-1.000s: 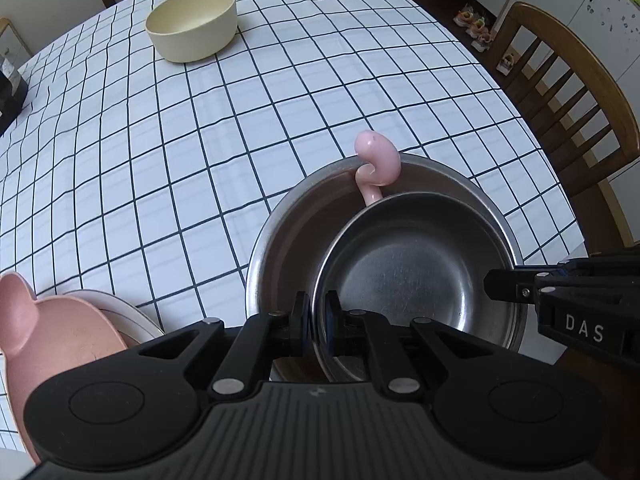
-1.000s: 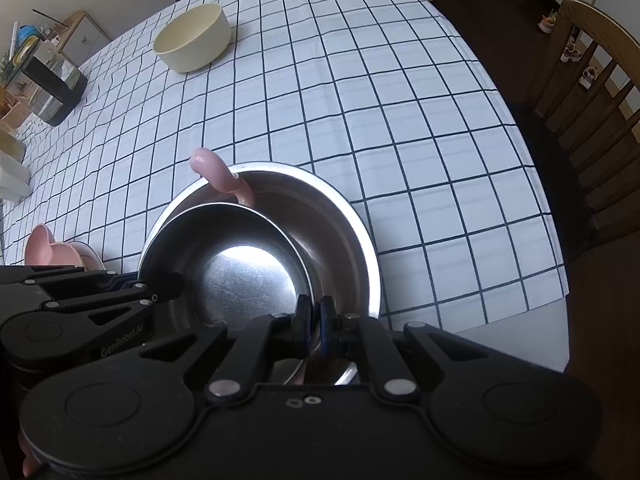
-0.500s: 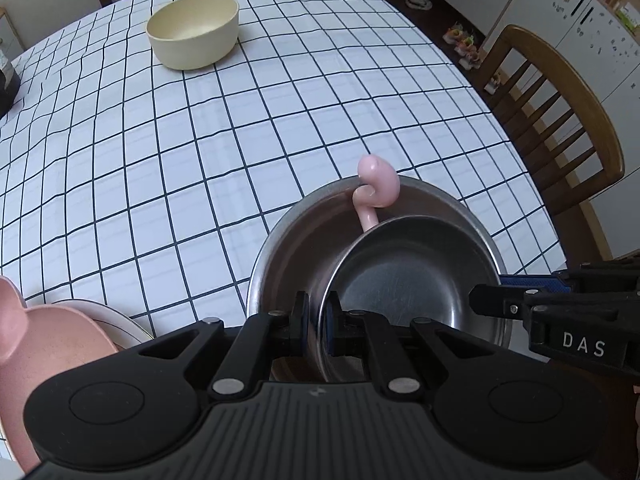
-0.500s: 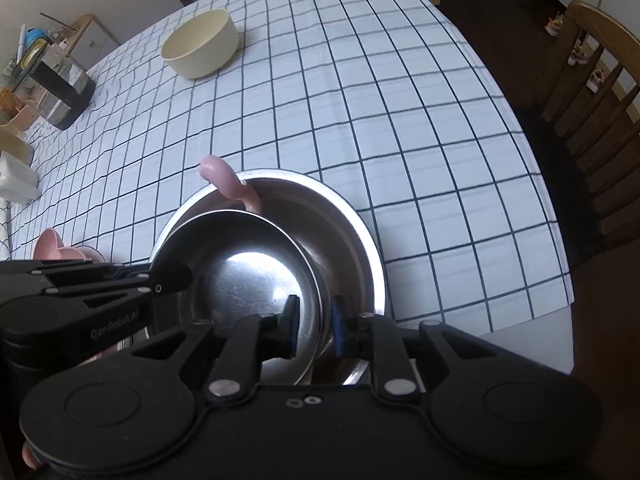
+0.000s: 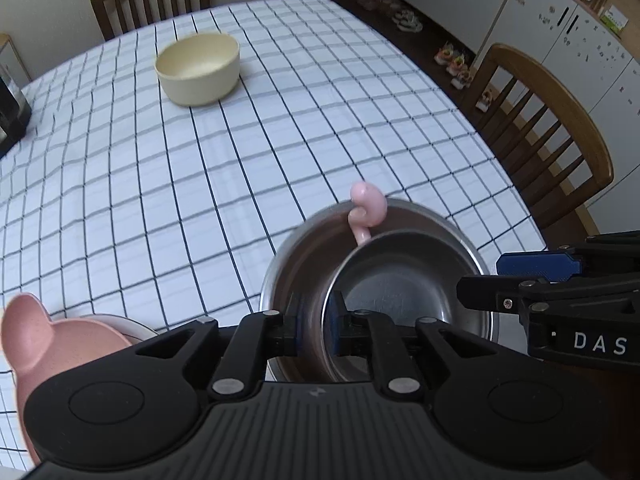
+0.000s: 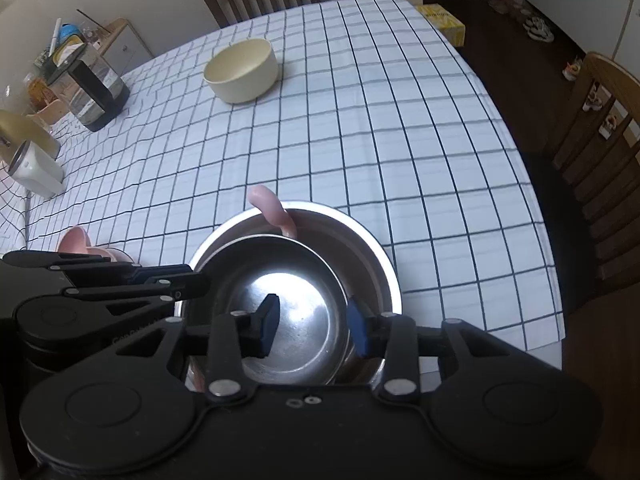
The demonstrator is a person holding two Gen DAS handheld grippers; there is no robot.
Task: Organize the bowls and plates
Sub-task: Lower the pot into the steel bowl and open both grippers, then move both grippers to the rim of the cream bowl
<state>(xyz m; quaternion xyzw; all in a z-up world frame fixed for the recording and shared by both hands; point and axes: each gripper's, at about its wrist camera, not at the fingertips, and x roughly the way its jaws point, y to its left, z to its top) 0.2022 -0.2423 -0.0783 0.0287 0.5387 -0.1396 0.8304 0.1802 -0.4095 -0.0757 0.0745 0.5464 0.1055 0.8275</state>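
A small steel bowl (image 5: pixel 404 284) (image 6: pixel 280 304) sits tilted inside a large steel bowl (image 5: pixel 304 248) (image 6: pixel 372 256) near the table's front edge. A pink spoon handle (image 5: pixel 366 210) (image 6: pixel 272 210) sticks up over the large bowl's far rim. My left gripper (image 5: pixel 314 320) has a narrow gap with the small bowl's left rim between the fingers. My right gripper (image 6: pixel 314 322) is open, its pads on either side of the small bowl's near right rim. A cream bowl (image 5: pixel 198 68) (image 6: pixel 242 70) stands far back.
A pink eared plate (image 5: pixel 60 344) on a white plate lies at the front left. Wooden chairs (image 5: pixel 548 128) stand to the right and behind the table. A black-based jar (image 6: pixel 94 92) and other kitchen items stand at the far left.
My right gripper has opened and let go of the small bowl's rim. My left gripper's fingers have spread slightly. Both views have tilted up, showing more of the table.
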